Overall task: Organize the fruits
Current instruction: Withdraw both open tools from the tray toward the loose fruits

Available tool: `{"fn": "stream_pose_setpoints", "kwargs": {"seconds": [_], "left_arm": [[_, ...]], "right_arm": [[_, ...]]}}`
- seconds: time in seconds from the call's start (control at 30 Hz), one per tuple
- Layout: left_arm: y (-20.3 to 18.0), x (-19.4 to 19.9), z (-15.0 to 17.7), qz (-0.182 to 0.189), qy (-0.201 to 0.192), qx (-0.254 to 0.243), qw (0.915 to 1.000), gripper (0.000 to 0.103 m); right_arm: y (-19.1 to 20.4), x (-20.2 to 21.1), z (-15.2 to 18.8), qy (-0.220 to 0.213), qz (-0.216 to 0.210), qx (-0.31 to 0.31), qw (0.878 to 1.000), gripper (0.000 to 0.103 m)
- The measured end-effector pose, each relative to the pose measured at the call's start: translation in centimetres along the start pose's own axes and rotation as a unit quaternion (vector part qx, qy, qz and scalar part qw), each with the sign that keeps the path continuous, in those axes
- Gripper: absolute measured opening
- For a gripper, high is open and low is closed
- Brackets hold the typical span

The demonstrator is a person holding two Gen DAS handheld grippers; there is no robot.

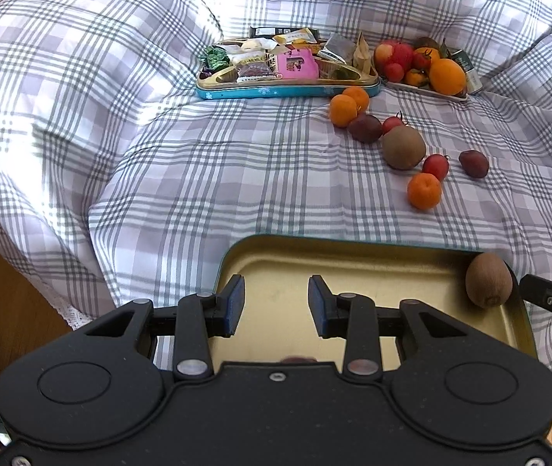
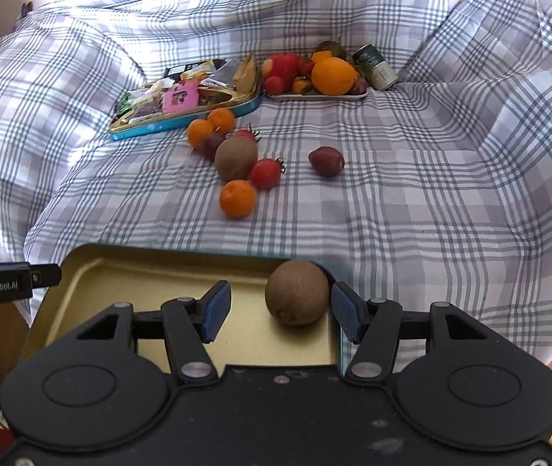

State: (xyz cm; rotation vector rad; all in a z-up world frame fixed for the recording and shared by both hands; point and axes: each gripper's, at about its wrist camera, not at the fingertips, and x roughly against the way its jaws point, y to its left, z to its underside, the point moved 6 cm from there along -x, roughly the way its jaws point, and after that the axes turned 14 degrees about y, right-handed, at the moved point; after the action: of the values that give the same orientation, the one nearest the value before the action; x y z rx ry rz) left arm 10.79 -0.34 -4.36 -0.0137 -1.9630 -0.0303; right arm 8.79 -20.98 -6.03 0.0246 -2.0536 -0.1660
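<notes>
A gold tin tray [image 1: 353, 268] [image 2: 151, 272] lies on the near edge of the bed. A brown kiwi [image 1: 488, 279] [image 2: 296, 292] rests in its right corner. My left gripper [image 1: 276, 303] is open and empty above the tray. My right gripper [image 2: 280, 312] is open, its jaws either side of the kiwi and apart from it. Loose fruit lies further out: a second kiwi [image 1: 404, 147] [image 2: 236, 157], mandarins [image 1: 424, 191] [image 2: 237, 198], small red tomatoes [image 1: 435, 166] [image 2: 265, 173] and dark plums [image 1: 474, 163] [image 2: 326, 161].
A blue tin of wrapped snacks [image 1: 287, 64] [image 2: 183, 101] and a white tray piled with fruit [image 1: 423, 64] [image 2: 315, 73] sit at the back, with a green can [image 2: 377, 66] beside it. The checked bedspread [image 1: 198, 163] bulges up around. Wooden floor [image 1: 8, 303] lies below the bed's edge.
</notes>
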Motion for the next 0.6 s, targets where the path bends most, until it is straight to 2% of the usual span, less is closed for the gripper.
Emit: {"fn": "stream_pose_setpoints", "kwargs": {"seconds": [0.3,0.6], "left_arm": [[-1.4,-1.8,-2.5,0.013,0.018,-0.012,0.9997,0.044],[-4.5,-3.9,-5.2,0.037,0.026,-0.044,0.9980,0.044]], "right_arm": [[-1.0,-2.1,-2.9,0.016,0.007,-0.016,1.000,0.061],[-2.2,-4.9,-5.7,0.032,0.014,-0.031,0.999,0.061]]}}
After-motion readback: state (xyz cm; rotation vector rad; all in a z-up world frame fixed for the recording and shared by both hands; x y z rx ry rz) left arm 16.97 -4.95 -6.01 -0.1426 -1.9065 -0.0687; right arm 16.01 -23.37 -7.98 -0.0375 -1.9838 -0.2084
